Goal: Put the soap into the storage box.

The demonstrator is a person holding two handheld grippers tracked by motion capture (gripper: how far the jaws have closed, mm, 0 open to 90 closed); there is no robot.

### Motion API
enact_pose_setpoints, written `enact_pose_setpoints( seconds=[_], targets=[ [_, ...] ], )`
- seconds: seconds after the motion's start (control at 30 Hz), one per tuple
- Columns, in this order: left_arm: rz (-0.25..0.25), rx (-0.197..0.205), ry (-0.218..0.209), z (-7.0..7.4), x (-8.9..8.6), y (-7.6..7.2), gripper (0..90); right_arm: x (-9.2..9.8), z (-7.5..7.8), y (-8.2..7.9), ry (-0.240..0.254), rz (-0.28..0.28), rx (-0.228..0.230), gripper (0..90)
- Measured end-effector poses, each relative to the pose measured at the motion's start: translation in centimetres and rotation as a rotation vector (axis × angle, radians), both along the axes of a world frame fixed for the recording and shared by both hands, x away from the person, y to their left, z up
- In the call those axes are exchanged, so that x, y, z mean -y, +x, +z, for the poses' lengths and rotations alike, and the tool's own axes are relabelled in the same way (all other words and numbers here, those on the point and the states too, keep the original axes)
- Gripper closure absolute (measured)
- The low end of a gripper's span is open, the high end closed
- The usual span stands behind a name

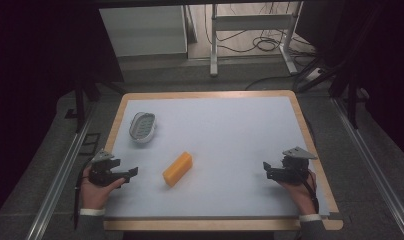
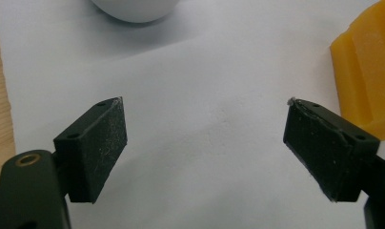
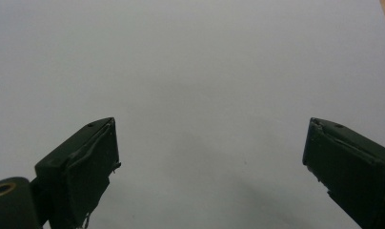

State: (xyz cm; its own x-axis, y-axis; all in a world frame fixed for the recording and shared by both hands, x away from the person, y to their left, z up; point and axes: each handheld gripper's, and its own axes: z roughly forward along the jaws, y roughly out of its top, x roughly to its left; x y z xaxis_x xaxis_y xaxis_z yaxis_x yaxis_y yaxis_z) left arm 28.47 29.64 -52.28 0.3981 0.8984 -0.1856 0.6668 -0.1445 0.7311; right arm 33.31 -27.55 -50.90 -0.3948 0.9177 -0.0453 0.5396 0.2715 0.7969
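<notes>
Both grippers, left gripper [image 1: 131, 172] and right gripper [image 1: 266, 166], rest spread wide and empty at table edges, probably staged flanking orange block [image 1: 177, 169] near dish [image 1: 142, 126].

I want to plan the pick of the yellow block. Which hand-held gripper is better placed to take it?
Probably the left hand-held gripper: it is open and nearer to the yellow block, which already shows beside its jaw in its own view. The right hand-held gripper, also open, is farther away, over bare table.

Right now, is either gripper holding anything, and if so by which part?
Nothing is held. The left gripper and the right gripper both stand open with bare table between their jaws; the yellow block lies untouched.
</notes>
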Motion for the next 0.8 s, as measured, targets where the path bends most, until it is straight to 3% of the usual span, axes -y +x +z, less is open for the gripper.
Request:
enact_pose_setpoints(
  seconds=[0.13,0.27,0.57,0.8],
  targets=[
    [-0.006,-0.014,-0.020,-0.11,0.03,0.19,15.1,0.34,-0.31,-0.17,0.001,0.003,-0.015,5.6],
    [-0.001,-0.019,-0.019,-0.10,0.07,0.25,16.6,-0.09,-0.32,-0.53,-0.049,0.006,-0.007,5.6],
    [0.012,-0.042,-0.018,-0.02,-0.26,0.22,19.9,0.33,-0.25,-0.60,-0.039,-0.002,-0.009,5.9],
    [0.026,-0.023,-0.024,0.51,-0.53,-0.08,20.0,0.27,-0.52,-0.56,-0.058,0.008,-0.024,5.9]
  ],
)
